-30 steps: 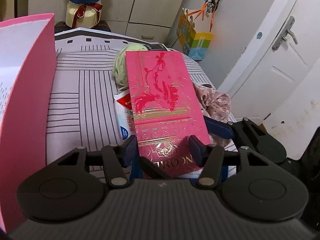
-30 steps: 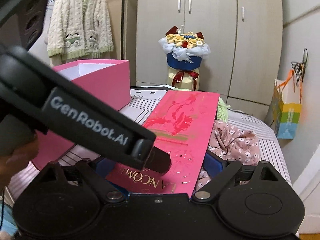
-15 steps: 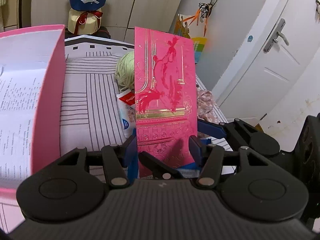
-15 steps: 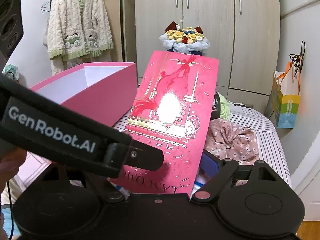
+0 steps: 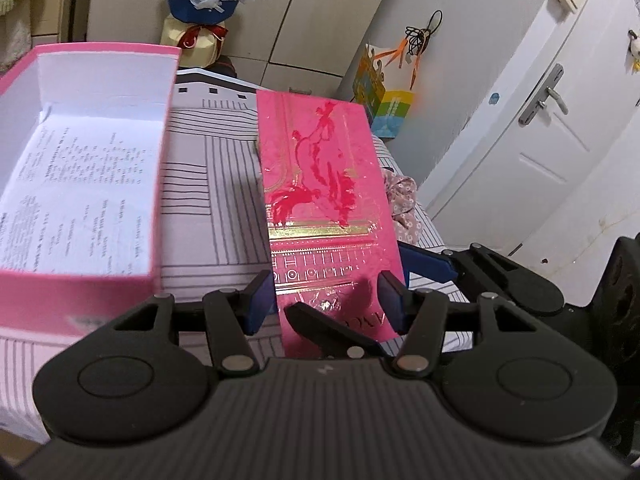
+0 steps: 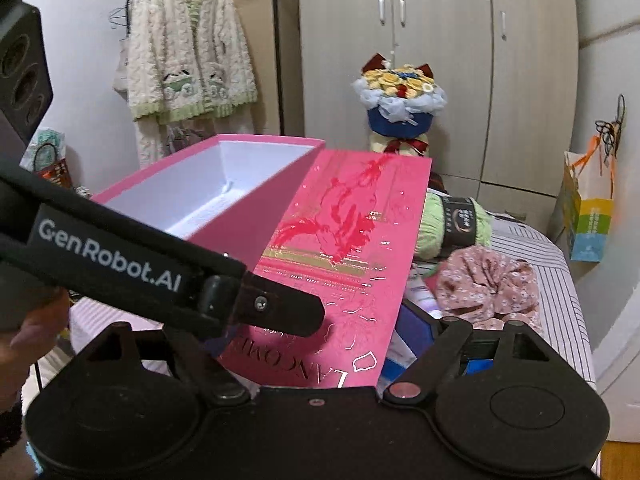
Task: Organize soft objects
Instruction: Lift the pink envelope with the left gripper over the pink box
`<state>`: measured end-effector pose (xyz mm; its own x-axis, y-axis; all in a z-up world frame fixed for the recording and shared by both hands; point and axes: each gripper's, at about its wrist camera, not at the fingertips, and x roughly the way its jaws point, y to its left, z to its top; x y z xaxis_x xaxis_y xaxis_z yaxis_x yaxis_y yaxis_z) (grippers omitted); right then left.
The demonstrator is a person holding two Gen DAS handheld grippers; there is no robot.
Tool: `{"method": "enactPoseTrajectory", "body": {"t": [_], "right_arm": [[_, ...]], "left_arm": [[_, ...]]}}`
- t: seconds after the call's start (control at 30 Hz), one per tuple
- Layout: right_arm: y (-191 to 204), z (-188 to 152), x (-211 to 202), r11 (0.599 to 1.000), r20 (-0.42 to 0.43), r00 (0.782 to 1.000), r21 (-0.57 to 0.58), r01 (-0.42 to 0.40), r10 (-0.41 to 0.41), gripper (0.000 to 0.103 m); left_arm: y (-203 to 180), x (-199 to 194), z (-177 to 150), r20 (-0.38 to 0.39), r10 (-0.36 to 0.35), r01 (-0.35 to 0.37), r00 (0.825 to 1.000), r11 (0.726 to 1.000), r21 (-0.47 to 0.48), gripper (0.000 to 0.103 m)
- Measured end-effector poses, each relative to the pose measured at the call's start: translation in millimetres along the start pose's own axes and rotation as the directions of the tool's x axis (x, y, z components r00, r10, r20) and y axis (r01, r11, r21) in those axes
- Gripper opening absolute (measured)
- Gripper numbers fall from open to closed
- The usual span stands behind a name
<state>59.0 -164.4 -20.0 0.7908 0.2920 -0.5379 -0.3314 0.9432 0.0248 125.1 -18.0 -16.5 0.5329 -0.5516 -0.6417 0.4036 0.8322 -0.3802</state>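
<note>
The flat pink packet (image 5: 320,200) sits lengthwise between my left gripper (image 5: 326,300) pads. Its long axis runs straight away from me. The end with the gold lettering is at my fingers, and the far end is tipped up toward the wardrobe. It hangs just beside the open pink box (image 5: 160,184), on the box's right, with its far corner nearly at the box's near corner in the right-hand view.

A second ago the packet lay low over the yarn ball (image 6: 452,220) and the floral scrunchie (image 6: 488,280). Now it is lifted clear of them, and the box has gone from a pink wall at the edge of my left view to showing its white printed inside.

My left pads are clamped on the packet's two long edges at a middling width. My right gripper (image 6: 320,336) reaches in from the side away from the box with its jaws wider than the packet and closing. The packet is between them, and the one blue pad I can see stands just off its edge. Both grippers point downward over the striped cover (image 5: 224,208). The yarn and scrunchie lie on that cover beyond the packet, away from the box.
</note>
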Motion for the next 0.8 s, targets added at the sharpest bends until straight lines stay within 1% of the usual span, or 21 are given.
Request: {"method": "enactPoseTrajectory", "body": {"t": [0.13, 0.23, 0.43, 0.63, 0.7, 0.8], "right_arm": [[18.7, 2.0, -10.0, 1.000, -0.001, 1.000, -0.017, -0.024, 0.024, 0.087], [33.4, 4.6, -16.3, 0.999, 0.014, 0.999, -0.036, -0.036, 0.036, 0.087], [57.0, 16.5, -19.1, 0.994, 0.050, 0.994, -0.058, -0.089, 0.092, 0.087], [75.7, 36.7, -5.8, 0.990, 0.054, 0.990, -0.062, -0.129, 0.133, 0.087], [80.5, 45.3, 1.3, 0.988, 0.057, 0.988, -0.063, -0.142, 0.145, 0.087], [84.4, 64.2, 17.8, 0.984, 0.039, 0.984, -0.043, -0.173, 0.175, 0.087]], "left_arm": [[4.1, -18.6, -9.1, -0.005, 0.021, -0.021, 1.000, 1.000, -0.004, 0.056], [8.3, -31.2, -15.3, -0.011, 0.034, -0.034, 0.999, 0.999, -0.003, 0.056], [17.4, -64.2, -17.1, 0.045, 0.103, -0.104, 0.994, 0.995, 0.009, 0.056], [32.3, -86.1, -3.8, 0.069, 0.158, -0.159, 0.985, 0.987, 0.006, 0.056], [39.1, -90.0, 3.4, 0.072, 0.175, -0.176, 0.982, 0.984, 0.002, 0.056], [52.9, -93.5, 19.1, 0.078, 0.202, -0.203, 0.976, 0.979, -0.006, 0.056]]}}
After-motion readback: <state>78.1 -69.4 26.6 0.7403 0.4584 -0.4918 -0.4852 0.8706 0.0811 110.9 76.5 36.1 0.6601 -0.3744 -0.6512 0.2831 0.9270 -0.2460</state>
